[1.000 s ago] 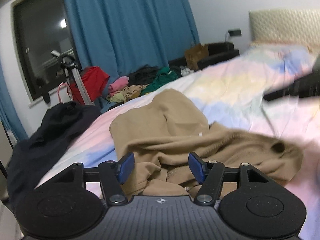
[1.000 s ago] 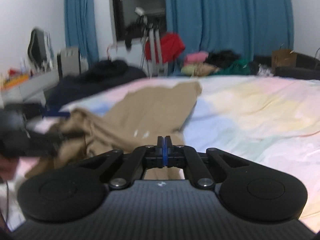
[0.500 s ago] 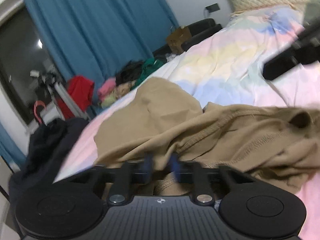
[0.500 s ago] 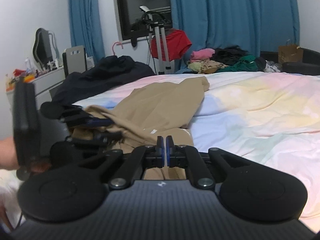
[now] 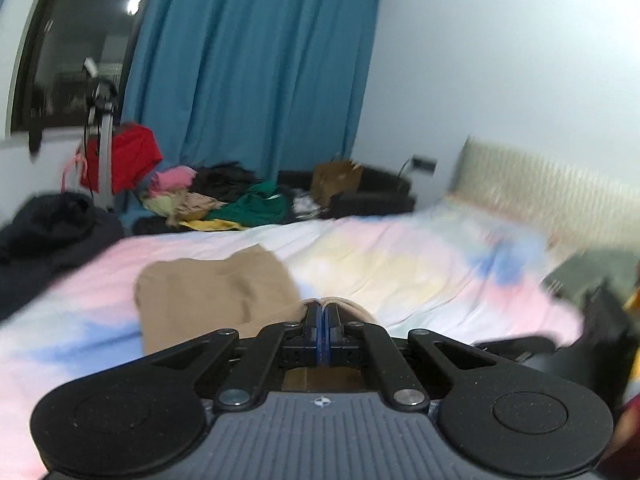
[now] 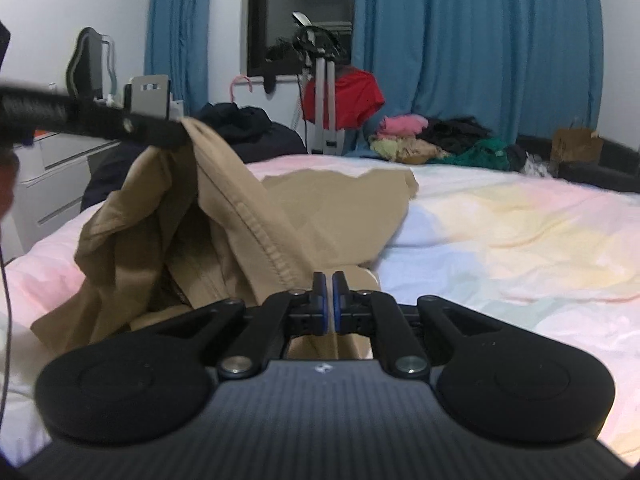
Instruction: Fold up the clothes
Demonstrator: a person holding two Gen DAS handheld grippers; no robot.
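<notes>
A tan garment (image 5: 216,292) lies on the pastel bed sheet (image 5: 400,264). My left gripper (image 5: 322,320) is shut on a fold of it, which bulges out just past the pads. In the right wrist view the left gripper (image 6: 176,136) holds that edge raised, so the tan garment (image 6: 328,208) hangs like a tent, with its stitched hem running taut down to my right gripper (image 6: 330,300). The right gripper's pads stand almost together, with tan cloth at and under the tips. In the left wrist view the right gripper (image 5: 600,320) is a dark blur at the right edge.
A pile of mixed clothes (image 6: 432,140) lies at the far side under the blue curtain. A dark garment (image 6: 248,128) is heaped at the bed's left edge, next to a stand with a red top (image 6: 344,96). White drawers (image 6: 56,168) stand on the left, a padded headboard (image 5: 540,196) on the right.
The left gripper went from open to shut on the tan garment and rose, pulling that edge up off the bed. The right gripper stayed low at the garment's near edge.
</notes>
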